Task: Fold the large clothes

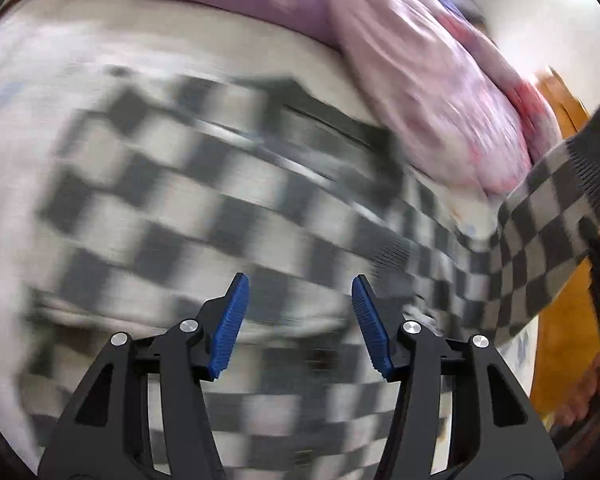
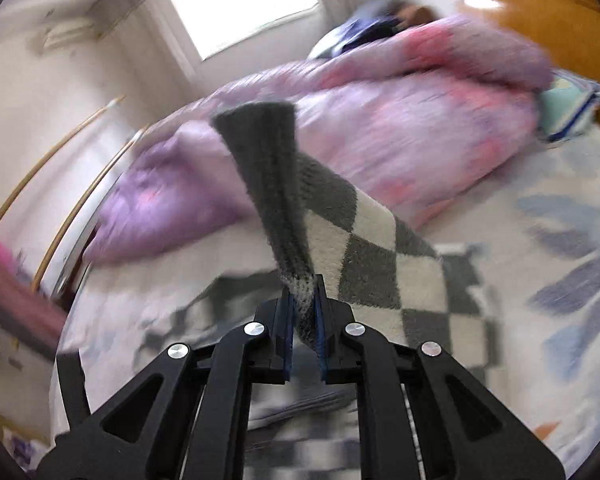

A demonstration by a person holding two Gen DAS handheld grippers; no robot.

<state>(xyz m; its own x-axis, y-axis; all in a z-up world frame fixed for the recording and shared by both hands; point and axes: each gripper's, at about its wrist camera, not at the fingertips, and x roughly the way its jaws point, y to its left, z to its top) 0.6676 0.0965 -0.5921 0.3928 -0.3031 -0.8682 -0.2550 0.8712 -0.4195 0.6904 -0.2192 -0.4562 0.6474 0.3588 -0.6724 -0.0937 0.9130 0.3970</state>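
While the right tool (image 2: 303, 300) pinches the dark ribbed cuff of the grey-and-cream checked knit sweater (image 1: 228, 216) — its sleeve trailing back to the body on the bed (image 2: 540, 320) — the left tool (image 1: 300, 320) hangs spread and empty just above that body.

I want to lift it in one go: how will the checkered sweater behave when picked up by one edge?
Probably floppy: the checkered sweater drapes limply from the right gripper, which is shut on its dark ribbed edge. Its fuzzy knit likely resists slipping. Most of it trails on the bed.
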